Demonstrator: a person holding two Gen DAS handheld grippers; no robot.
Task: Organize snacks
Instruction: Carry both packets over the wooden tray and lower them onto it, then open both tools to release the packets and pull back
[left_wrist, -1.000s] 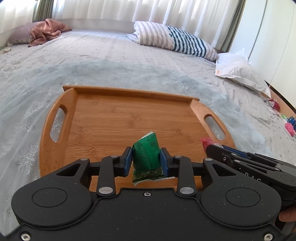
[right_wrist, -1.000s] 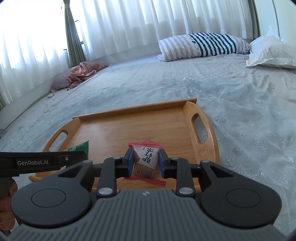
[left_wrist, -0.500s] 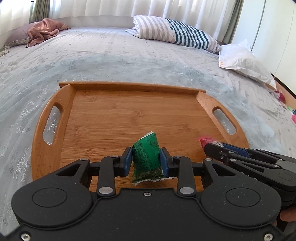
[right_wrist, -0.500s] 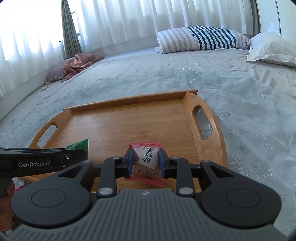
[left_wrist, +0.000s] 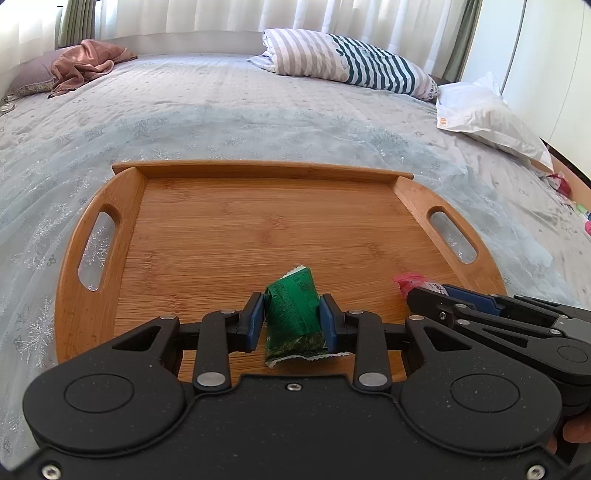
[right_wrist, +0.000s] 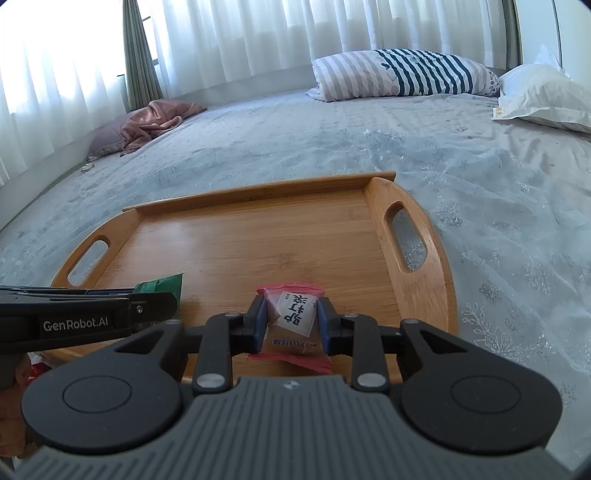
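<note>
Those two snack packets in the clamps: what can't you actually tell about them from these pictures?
- Green packet, left wrist view: print too small to read; sides hidden by the left gripper pads.
- Red-and-white packet, right wrist view: small brand line unreadable; back hidden.
- Whether either touches the wooden tray: undersides hidden by gripper bodies.

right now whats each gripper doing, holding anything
left gripper: closed on the green snack packet
right gripper: closed on the red and white snack packet
</note>
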